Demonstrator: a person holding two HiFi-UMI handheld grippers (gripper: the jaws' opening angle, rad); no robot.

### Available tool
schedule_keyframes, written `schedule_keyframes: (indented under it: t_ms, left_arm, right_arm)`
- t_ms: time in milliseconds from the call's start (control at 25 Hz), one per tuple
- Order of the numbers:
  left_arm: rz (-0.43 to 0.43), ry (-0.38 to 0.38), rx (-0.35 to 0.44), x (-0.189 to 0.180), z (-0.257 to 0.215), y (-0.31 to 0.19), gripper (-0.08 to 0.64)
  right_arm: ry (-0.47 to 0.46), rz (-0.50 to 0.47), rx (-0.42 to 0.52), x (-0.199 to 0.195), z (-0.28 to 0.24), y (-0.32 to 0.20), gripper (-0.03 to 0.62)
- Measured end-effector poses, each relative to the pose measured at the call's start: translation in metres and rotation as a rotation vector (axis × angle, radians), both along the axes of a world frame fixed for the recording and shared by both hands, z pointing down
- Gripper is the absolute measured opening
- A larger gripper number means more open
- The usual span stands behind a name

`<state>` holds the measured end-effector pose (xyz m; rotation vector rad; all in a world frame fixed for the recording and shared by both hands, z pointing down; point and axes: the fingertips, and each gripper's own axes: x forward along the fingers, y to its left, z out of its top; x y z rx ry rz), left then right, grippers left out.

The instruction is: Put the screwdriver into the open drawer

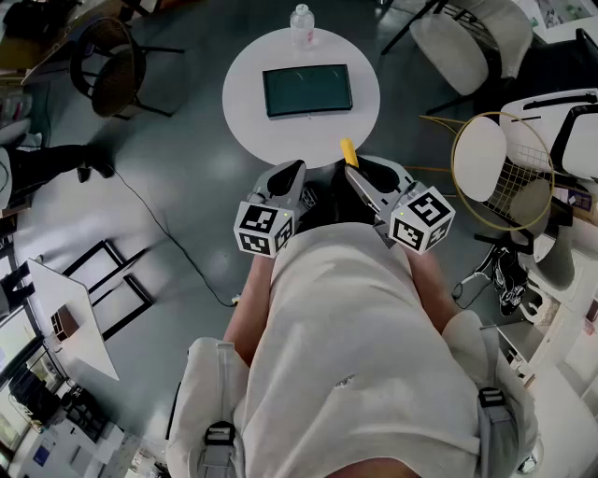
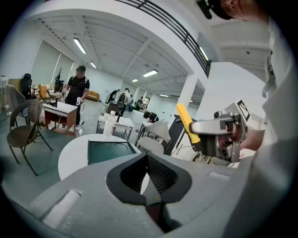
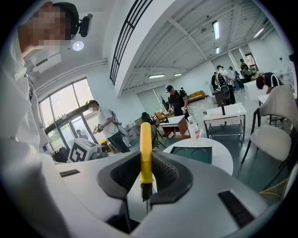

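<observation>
A yellow-handled screwdriver (image 1: 348, 149) (image 3: 145, 153) stands upright between the jaws of my right gripper (image 1: 355, 175) (image 3: 146, 162), which is shut on it, handle up and metal shaft down. In the left gripper view the screwdriver (image 2: 186, 122) sticks up from that gripper (image 2: 219, 135). My left gripper (image 1: 297, 170) (image 2: 147, 158) is shut with nothing in it, just left of the right one. Both hang over the near edge of a round white table (image 1: 248, 103). On the table lies a dark green drawer-like tray (image 1: 306, 90) (image 3: 191, 153) (image 2: 109, 151), open side up.
A clear water bottle (image 1: 301, 23) (image 2: 109, 124) stands at the table's far edge. Chairs stand at the far left (image 1: 112, 70) and far right (image 1: 462, 42). Racket-like hoops (image 1: 505, 168) lean at the right. A cable (image 1: 177, 243) runs across the floor. People stand far off (image 2: 77, 93).
</observation>
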<state>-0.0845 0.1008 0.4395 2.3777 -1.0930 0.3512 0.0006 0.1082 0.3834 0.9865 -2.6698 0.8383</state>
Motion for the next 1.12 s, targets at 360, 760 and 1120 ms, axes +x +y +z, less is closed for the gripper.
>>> schedule_keyframes:
  t_ms: [360,760,1120]
  left_arm:
    - [0.002,-0.015,-0.015,-0.003,0.005,0.003,0.012]
    - [0.012,-0.084,-0.060,-0.006,0.024,0.008,0.012]
    - [0.009,-0.087,-0.075,0.007,0.038,-0.005,0.012]
  right_arm:
    - [-0.007,0.014,0.003,-0.001,0.003,0.000,0.080]
    - [-0.015,0.026,-0.010,-0.001,0.004,0.006,0.080]
    - [-0.010,0.005,-0.014,0.013,0.005,-0.004,0.080]
